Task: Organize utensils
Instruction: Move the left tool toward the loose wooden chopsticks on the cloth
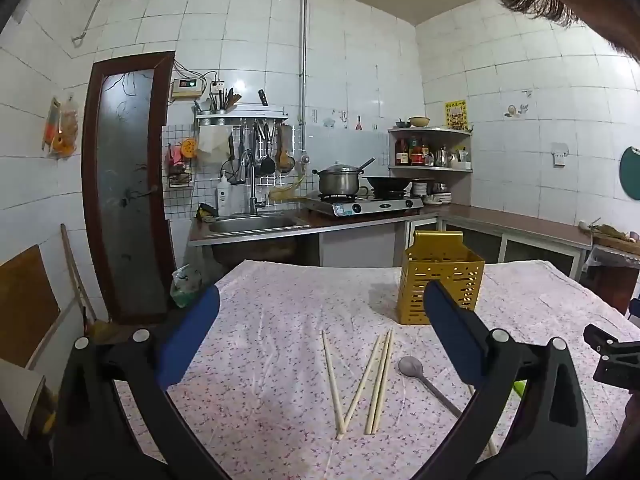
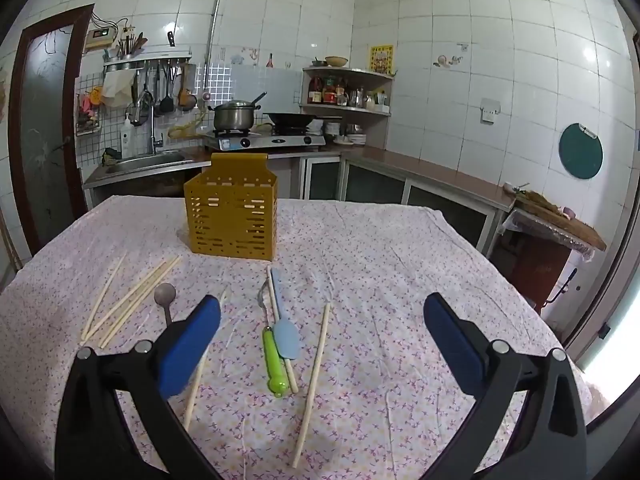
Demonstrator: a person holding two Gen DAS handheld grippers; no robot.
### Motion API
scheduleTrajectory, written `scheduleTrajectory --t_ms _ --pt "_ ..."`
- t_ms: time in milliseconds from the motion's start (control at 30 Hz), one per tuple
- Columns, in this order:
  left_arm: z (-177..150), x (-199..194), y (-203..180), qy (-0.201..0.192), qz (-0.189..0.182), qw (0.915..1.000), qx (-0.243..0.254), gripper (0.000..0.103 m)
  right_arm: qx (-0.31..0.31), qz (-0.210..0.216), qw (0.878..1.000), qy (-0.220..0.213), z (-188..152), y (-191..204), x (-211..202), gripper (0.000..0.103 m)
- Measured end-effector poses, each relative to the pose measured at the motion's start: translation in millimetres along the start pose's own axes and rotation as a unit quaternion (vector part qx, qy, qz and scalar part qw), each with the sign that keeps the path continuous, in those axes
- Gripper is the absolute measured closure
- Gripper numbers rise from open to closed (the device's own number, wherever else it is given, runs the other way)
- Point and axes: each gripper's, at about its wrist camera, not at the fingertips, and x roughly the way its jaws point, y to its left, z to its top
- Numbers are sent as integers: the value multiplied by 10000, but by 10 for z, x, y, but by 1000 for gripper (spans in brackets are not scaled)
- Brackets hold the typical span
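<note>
On the floral tablecloth (image 2: 400,264), far side: yellow perforated utensil holder (image 2: 231,222), upright, slotted walls, taller back plate. Utensils lie loose nearer the cameras. Pale wooden chopsticks (image 1: 356,384) in a splayed group of four; grey spoon (image 1: 412,368) just beside them. Green-handled fork (image 2: 273,364) touching a light blue spatula (image 2: 285,340); more single chopsticks around. Left gripper (image 1: 322,334) and right gripper (image 2: 322,336) both hover, jaws spread wide, nothing between the blue pads.

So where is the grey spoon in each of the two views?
Left wrist view: the grey spoon lies lower right of centre, right of the chopsticks.
Right wrist view: the spoon lies left of centre.
Shared landmark: the yellow utensil holder stands behind it.
</note>
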Motion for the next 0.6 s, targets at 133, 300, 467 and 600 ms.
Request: scheduleTrajectory --t_ms 133,300,467,600 --pt "-49 50 -70 55 -17 10000 49 5 -303 -217 9993 65 262 815 251 4" --pt "-95 55 -8 -17 53 10000 -82 5 -332 -161 9993 72 241 827 274 4" --pt "-148 109 16 30 39 10000 45 5 -272 -130 9995 58 211 808 300 4" --pt "-298 305 82 292 -10 9995 -119 5 -265 -98 9996 63 185 763 349 4"
